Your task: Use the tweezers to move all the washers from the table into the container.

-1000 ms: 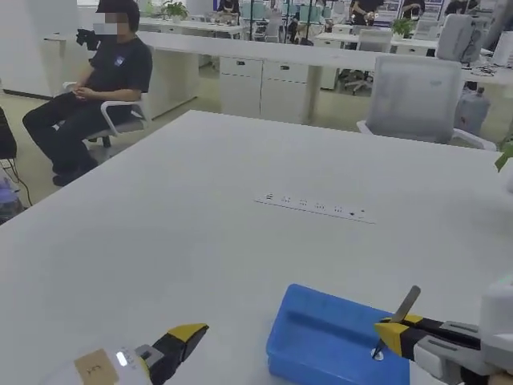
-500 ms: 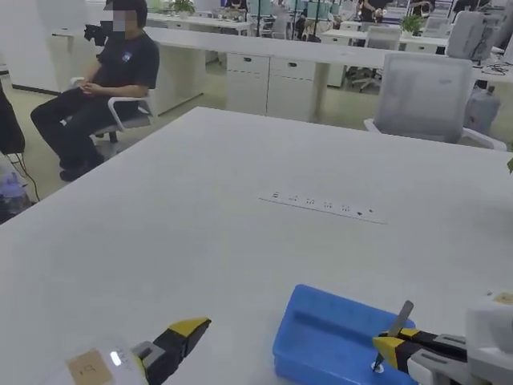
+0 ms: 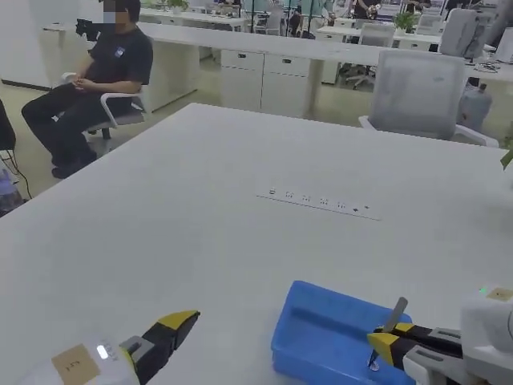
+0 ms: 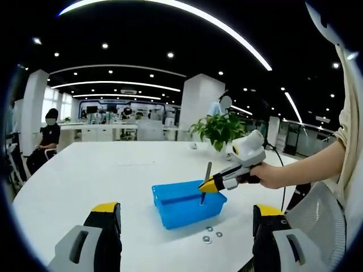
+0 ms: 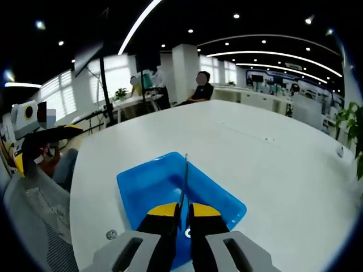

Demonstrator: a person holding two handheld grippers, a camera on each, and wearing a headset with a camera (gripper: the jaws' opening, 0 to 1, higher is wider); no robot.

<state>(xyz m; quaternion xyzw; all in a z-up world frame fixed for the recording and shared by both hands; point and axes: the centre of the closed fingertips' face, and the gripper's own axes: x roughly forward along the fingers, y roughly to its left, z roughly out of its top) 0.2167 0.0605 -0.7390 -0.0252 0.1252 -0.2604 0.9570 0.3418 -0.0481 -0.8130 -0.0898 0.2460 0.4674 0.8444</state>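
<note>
Tweezers [image 3: 396, 313] near upright, tips down in blue container [image 3: 313, 325]

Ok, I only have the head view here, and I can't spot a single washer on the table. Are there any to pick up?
Observer: Yes. The left gripper view shows a small cluster of washers lying on the table, close beside the blue container, on the side facing that camera.
Operator: Is the left gripper carrying anything?
Observer: No. In its own view the left gripper has its jaws wide apart, with nothing gripped.
Operator: And how firm is the hold on the tweezers?
Observer: In the right gripper view the right gripper has its jaws closed on the tweezers, which reach out over the inside of the container.
</note>
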